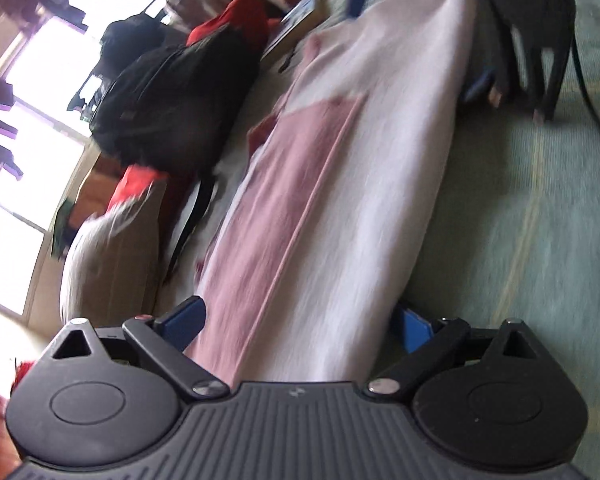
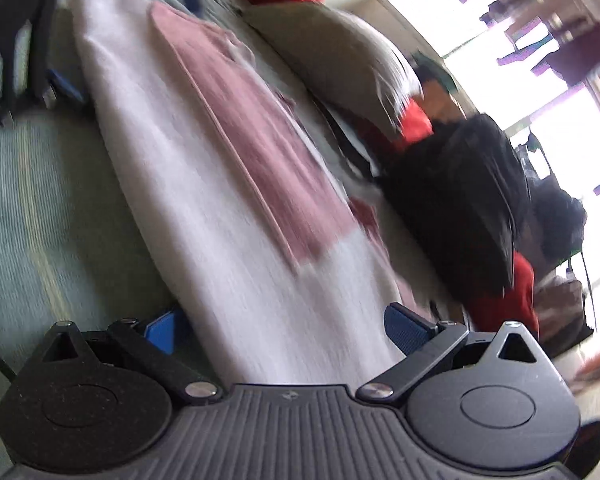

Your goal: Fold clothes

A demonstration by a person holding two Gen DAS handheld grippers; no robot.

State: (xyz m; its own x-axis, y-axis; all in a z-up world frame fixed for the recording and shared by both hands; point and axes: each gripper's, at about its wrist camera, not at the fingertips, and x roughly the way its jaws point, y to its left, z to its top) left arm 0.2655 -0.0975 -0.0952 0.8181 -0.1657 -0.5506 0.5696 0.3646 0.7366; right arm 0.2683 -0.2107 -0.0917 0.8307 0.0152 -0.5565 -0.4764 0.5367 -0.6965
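Pink-and-white cloth garment [image 1: 340, 184] lay folded into a long strip on the green bed [image 1: 520, 220] — more folds probably remained.
Left tool [image 1: 300, 320] and right tool [image 2: 284, 320] both gaped wide at opposite ends — pads clear of the cloth.

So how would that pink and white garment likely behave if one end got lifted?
The pink and white garment looks thin and lies flat against the green bedcover, so it would probably droop limply. It likely weighs little and may slide when pushed.
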